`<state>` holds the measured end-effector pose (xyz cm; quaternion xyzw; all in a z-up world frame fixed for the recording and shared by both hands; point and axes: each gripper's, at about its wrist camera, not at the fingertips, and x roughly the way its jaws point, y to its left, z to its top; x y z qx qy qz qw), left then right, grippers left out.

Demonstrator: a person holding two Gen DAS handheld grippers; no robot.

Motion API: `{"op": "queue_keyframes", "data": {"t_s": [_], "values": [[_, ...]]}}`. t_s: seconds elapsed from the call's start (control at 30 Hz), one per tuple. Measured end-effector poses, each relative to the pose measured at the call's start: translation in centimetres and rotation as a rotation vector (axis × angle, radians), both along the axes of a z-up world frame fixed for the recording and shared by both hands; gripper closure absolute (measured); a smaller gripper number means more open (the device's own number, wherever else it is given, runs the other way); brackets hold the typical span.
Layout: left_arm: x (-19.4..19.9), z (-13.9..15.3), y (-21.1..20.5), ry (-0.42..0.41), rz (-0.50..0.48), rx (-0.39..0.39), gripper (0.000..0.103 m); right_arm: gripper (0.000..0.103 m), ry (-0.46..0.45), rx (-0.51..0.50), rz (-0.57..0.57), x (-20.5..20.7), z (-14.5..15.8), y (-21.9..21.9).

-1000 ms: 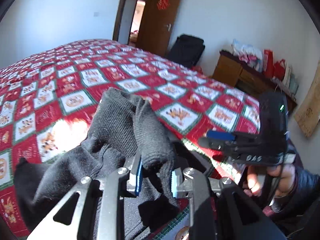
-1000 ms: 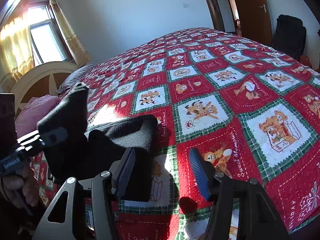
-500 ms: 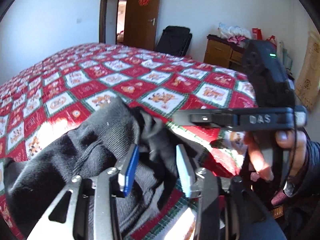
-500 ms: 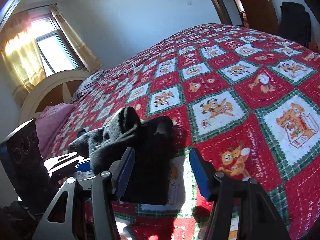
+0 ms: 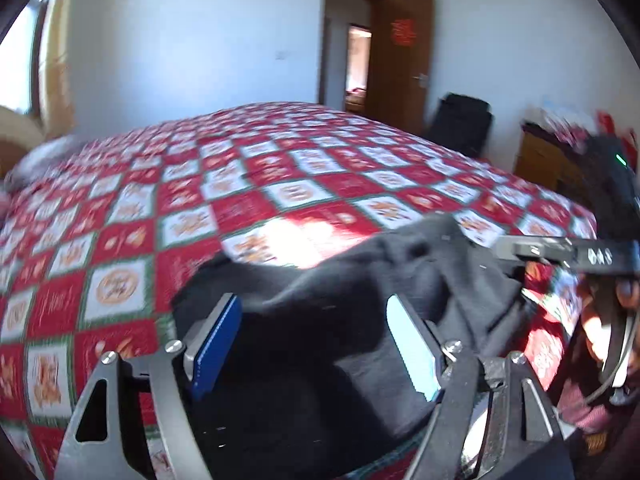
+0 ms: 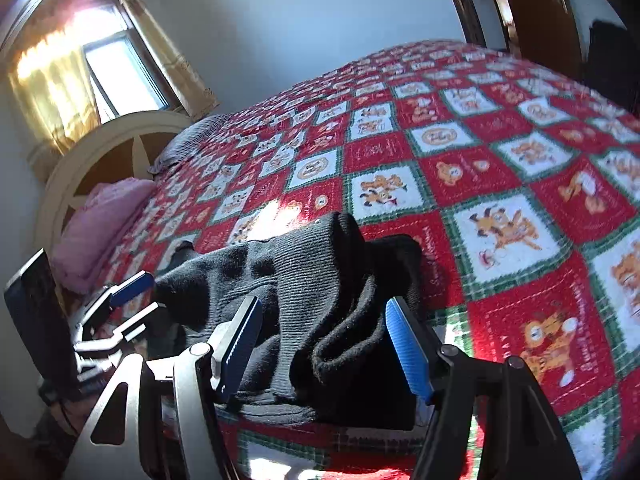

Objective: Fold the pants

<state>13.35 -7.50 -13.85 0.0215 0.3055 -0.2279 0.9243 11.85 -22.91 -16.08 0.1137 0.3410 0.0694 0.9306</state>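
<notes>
Two grippers hover over bunched black knit pants (image 6: 304, 280) on a bed's quilt (image 6: 500, 184): left gripper (image 5: 316, 344), jaws just opening, and right gripper (image 6: 324, 344) both spread, seemingly not pinching.

Motion is smearing the left wrist view, so the motifs on the red patchwork bedspread (image 5: 280, 184) and the clutter on the wooden cabinet (image 5: 552, 148) are blurring past reading. The near part of the black pants (image 5: 320, 360) is running under the left gripper's (image 5: 316, 344) frame and off the bottom edge, so how far the cloth reaches is not showing. In the right wrist view the picture's edge is cropping the hand (image 6: 60, 408) carrying the other gripper, and the black object (image 6: 612, 60) beside the door is staying too dark to identify.
</notes>
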Motion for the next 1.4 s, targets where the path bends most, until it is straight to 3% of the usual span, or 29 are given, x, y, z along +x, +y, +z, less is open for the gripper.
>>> {"op": "queue_keyframes", "data": {"t_s": [0.1,0.2,0.23,0.27,0.33,0.43,0.53,0.63,0.73,0.8,0.83,0.87,0.97,1.0,1.03,1.2,1.27,1.33,1.4], "values": [[0.9,-1.2,1.4,0.039,0.057,-0.028,0.025,0.037,-0.07,-0.121,0.07,-0.8,1.3,2.2],[1.1,-2.0,1.8,0.062,0.085,-0.029,0.025,0.043,-0.032,-0.189,0.16,-0.7,0.6,4.3],[1.2,-2.2,1.8,0.066,0.095,-0.024,0.024,0.056,0.001,-0.201,0.169,-0.4,0.0,4.6],[1.1,-2.2,1.8,0.066,0.104,-0.018,0.022,0.075,0.047,-0.232,0.138,0.1,-0.9,4.5],[1.0,-2.1,2.1,0.055,0.125,-0.002,0.003,0.099,0.079,-0.231,0.118,0.4,-2.0,3.6],[1.3,-1.9,2.8,0.029,0.164,-0.005,0.0,0.101,0.077,-0.186,0.112,-0.5,-1.9,2.0],[2.5,-2.6,3.2,0.061,0.199,0.004,0.0,0.103,0.041,-0.214,0.048,-1.9,-1.0,0.4],[3.4,-3.5,3.8,0.121,0.22,-0.037,0.0,0.103,0.074,-0.2,0.027,-1.9,-1.4,-1.1],[3.1,-3.8,3.7,0.132,0.217,-0.059,0.0,0.1,0.045,-0.135,0.015,-1.6,-0.5,-1.7],[2.9,-3.5,3.6,0.124,0.215,-0.053,0.0,0.067,0.037,-0.104,0.037,-0.7,0.1,-1.3],[2.8,-3.4,3.6,0.12,0.214,-0.052,0.0,0.042,0.03,-0.091,0.057,-0.3,0.2,-0.8],[2.7,-3.2,3.7,0.113,0.216,-0.05,0.0,0.041,0.02,-0.067,0.072,0.2,0.4,-0.4],[2.7,-2.7,4.2,0.1,0.223,-0.056,0.0,0.043,0.053,-0.06,0.095,1.6,-0.2,0.9],[2.7,-2.7,4.3,0.101,0.224,-0.058,0.0,0.047,0.057,-0.065,0.097,1.8,-0.5,1.2],[2.7,-2.7,4.4,0.102,0.226,-0.061,0.0,0.058,0.065,-0.07,0.104,2.0,-0.8,1.4],[3.0,-3.1,4.6,0.113,0.226,-0.073,0.0,0.07,0.146,-0.11,0.097,3.0,-3.3,1.6],[3.0,-3.1,4.6,0.109,0.23,-0.067,0.0,0.098,0.125,-0.093,0.101,2.5,-2.8,1.1],[3.1,-2.9,4.6,0.098,0.239,-0.057,0.0,0.098,0.084,-0.083,0.112,1.7,-1.6,0.8],[3.5,-2.7,4.9,0.089,0.249,-0.055,0.0,0.098,0.028,-0.135,0.102,0.3,0.0,0.9]]}}
